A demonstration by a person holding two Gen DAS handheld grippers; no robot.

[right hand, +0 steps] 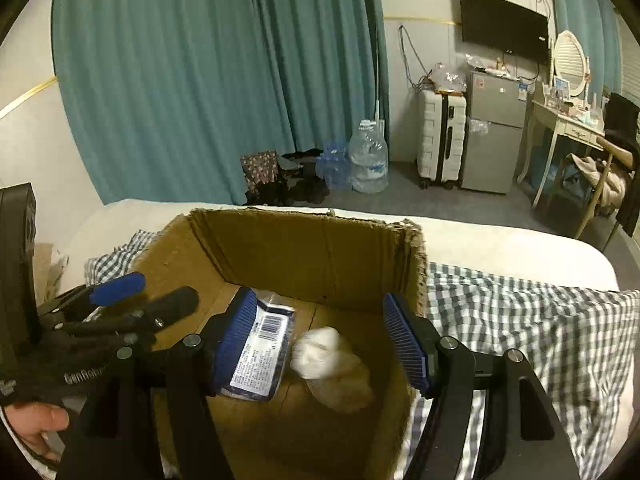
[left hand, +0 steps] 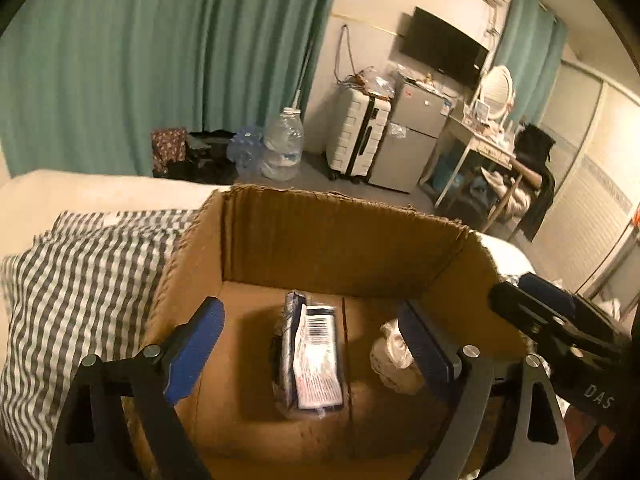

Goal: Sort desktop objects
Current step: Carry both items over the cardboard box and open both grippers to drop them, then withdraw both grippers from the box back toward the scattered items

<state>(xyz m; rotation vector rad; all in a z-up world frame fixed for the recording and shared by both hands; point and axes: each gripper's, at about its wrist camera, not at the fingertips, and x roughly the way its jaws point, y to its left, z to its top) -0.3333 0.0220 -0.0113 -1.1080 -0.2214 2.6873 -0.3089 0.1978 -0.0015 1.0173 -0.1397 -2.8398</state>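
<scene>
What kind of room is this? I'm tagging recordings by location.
Most likely a bedroom or small studio: a bed with checked bedding, a dressing table with an oval mirror, and a small fridge beside a suitcase.

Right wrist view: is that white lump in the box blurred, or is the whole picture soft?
Right wrist view: only the white bundle is smeared; the barcode packet beside it reads sharp. Left wrist view: the bundle looks steadier, half hidden behind a blue pad; warm dim light.
</scene>
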